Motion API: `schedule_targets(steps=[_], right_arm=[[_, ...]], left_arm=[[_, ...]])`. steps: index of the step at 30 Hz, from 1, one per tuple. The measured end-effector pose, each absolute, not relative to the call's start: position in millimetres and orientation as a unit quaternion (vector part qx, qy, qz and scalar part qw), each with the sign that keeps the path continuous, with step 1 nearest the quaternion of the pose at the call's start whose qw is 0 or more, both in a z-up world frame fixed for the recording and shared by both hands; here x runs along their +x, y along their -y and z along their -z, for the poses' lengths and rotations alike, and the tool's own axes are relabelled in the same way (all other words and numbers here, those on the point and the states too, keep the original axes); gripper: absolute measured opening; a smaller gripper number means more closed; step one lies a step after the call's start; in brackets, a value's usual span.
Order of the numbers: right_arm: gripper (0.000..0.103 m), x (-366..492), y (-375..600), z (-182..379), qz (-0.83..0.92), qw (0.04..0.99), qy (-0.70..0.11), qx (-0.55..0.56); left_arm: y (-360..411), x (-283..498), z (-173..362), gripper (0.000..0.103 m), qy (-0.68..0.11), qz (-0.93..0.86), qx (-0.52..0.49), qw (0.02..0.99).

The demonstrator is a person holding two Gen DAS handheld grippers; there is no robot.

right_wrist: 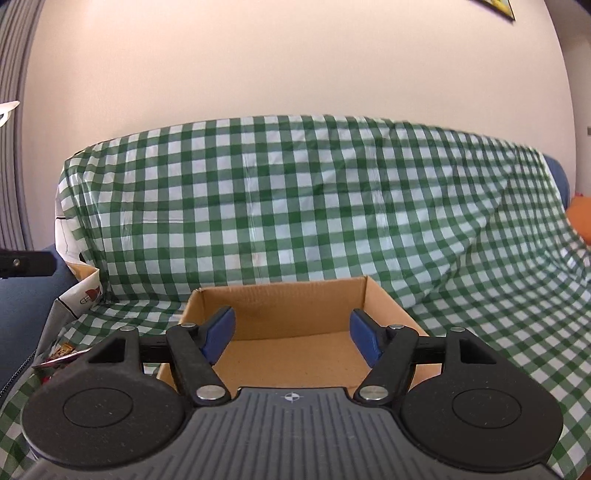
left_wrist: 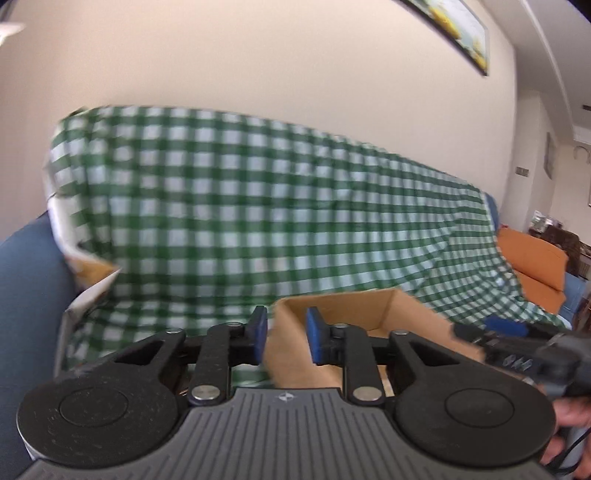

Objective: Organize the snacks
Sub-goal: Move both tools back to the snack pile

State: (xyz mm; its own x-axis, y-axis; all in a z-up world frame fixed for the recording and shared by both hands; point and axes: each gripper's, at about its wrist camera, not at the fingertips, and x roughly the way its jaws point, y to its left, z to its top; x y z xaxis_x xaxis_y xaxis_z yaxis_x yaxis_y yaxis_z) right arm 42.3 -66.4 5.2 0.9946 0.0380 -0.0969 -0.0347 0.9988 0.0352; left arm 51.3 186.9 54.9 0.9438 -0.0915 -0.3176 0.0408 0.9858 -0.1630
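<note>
**Open carton on checked cloth, both grippers at its near side**

Cardboard box: plain brown, rectangular, top open, low in the centre of the right wrist view. Matte, fibrous floor and inner walls; nothing visible inside on the part that shows. It sits on a green-and-white checked cloth, thin and creased, with a slight sheen at the folds, draped over a sofa's back and seat.

Right gripper: black linkage arms, blue pads, jaws spread wide and released, nothing between them. The pads frame the box's interior from the near edge.

Left gripper: jaws drawn in narrow. The box's near left wall stands in the gap between the blue pads; the view is motion-blurred and I cannot tell whether the pads actually press on the cardboard.

Second container at the left edge: a white paper bag with printed marks, brown lining visible at its open mouth; contents not readable. Below it, lower left of the right wrist view, a small shiny snack wrapper lies on the cloth.

Other notes: orange cushion at right, beyond the cloth. Blue upholstery at left. Framed picture on the cream wall, upper right. A hand shows at lower right in the left wrist view.
</note>
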Motion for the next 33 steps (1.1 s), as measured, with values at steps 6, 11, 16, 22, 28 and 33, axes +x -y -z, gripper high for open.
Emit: schedule_targets(steps=[6, 11, 16, 22, 28, 33], right_arm=[[0.037, 44.1, 33.7, -2.3, -0.088, 0.992, -0.081, 0.03], [0.032, 45.1, -13.3, 1.1, -0.165, 0.982, -0.094, 0.007], [0.032, 52.6, -61.6, 14.2, -0.223, 0.965, -0.137, -0.03], [0.063, 62.2, -101.5, 32.5, -0.231, 0.953, -0.173, -0.088], [0.089, 87.0, -120.9, 51.2, -0.226, 0.94, -0.23, -0.112], [0.095, 110.8, -127.5, 62.3, -0.225, 0.926, -0.285, -0.105]], left_arm=[[-275.4, 45.8, -14.0, 0.007, -0.239, -0.073, -0.224, 0.942], [-298.3, 52.5, 3.1, 0.008, -0.291, -0.084, -0.261, 0.916], [-305.9, 68.7, 22.8, 0.016, -0.344, -0.079, -0.3, 0.886], [-304.2, 83.4, 39.8, 0.053, -0.371, -0.072, -0.333, 0.864], [-299.4, 101.2, 57.9, 0.078, -0.415, -0.084, -0.342, 0.839], [-296.0, 113.0, 73.6, 0.086, -0.449, -0.091, -0.342, 0.821]])
